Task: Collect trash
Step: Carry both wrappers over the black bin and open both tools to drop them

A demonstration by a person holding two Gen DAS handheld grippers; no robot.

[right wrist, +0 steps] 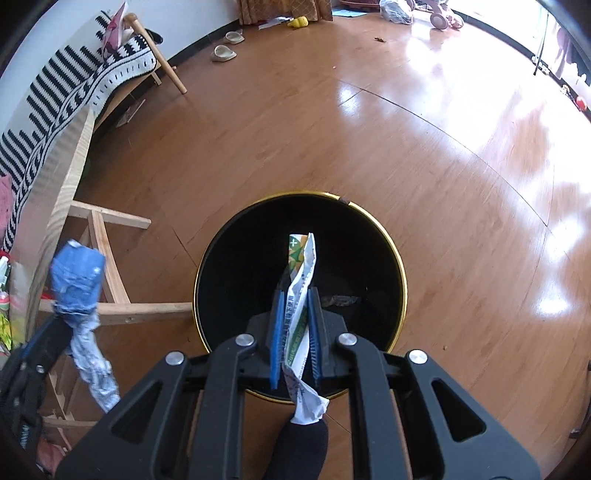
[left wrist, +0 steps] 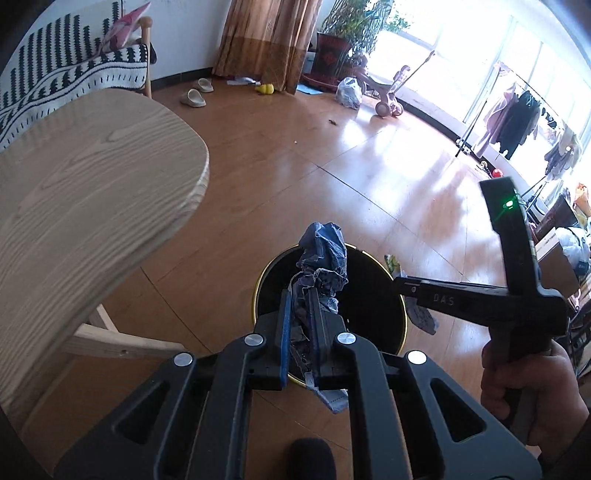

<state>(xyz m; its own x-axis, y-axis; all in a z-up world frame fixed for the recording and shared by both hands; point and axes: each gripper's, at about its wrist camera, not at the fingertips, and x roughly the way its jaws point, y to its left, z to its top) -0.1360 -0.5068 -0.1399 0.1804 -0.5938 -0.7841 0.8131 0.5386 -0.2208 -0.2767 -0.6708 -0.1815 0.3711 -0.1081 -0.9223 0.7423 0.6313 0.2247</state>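
Blue crumpled wrapper clamped between the pads of the left gripper, one end sticking out past the fingertips, a twisted tail hanging behind the jaws. Seen from the right wrist as a blue wad off to the left of the right gripper, beside the wooden table's frame.

Green-and-white printed wrapper pinched between the blue pads of the right gripper, jaws pressed together on it, its top standing past the fingertips and its crumpled white end trailing behind the jaws.

Directly below and ahead of both pairs of fingers: black round trash bin with a gold rim, open mouth up, on the brown wood floor. One small dark scrap lying inside the bin, just right of the right fingertips.

From the left wrist: right gripper reaching in from the right over the bin's far edge, held by a bare hand. Pale wooden tabletop left of the left fingers. Far ahead: slippers, curtain, potted plant.
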